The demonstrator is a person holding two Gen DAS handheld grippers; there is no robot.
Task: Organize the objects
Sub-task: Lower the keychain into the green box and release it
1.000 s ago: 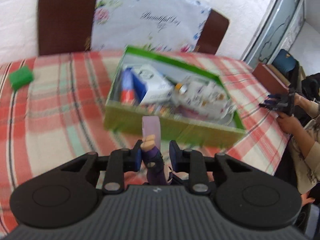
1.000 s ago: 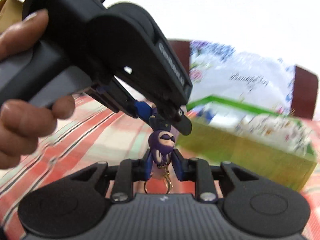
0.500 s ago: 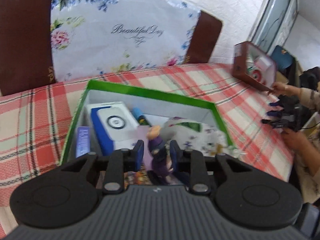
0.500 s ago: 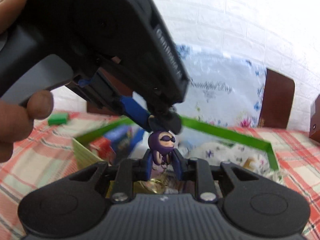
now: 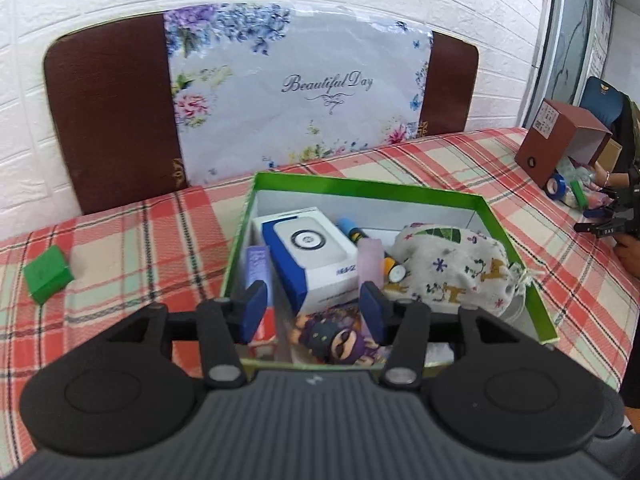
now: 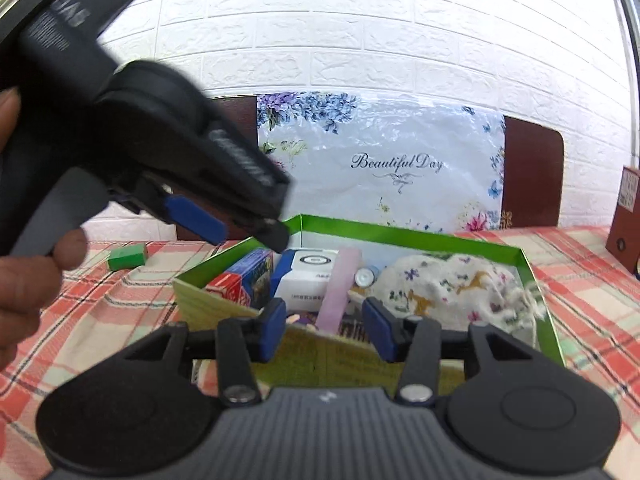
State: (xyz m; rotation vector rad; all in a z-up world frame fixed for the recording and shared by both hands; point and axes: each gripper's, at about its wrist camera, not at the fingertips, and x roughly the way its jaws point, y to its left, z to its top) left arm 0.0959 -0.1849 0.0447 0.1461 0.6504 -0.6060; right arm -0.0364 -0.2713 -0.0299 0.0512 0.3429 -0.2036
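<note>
Claws part over the green box [image 5: 516, 236]: left claw [image 5: 312, 312] and right claw [image 6: 324, 330] are opening, empty, the purple figure [image 5: 340, 340] lying loose inside the box.

A woven plaid cloth [image 5: 440, 168] covers the worktop, soft and matt. The green box [image 5: 516, 248] looks like thin card, glossy green on its rim and plain white inside. In it, the drawstring pouch [image 5: 452, 264] is coarse printed cloth, the white and blue carton [image 5: 316, 264] smooth printed card, and the purple figure [image 5: 340, 340] shiny moulded plastic. The left gripper [image 5: 312, 308] has matt black plastic arms, ribbed housing, blue rubbery pads and bright metal screws. The wall [image 6: 360, 32] behind is white embossed brick.
</note>
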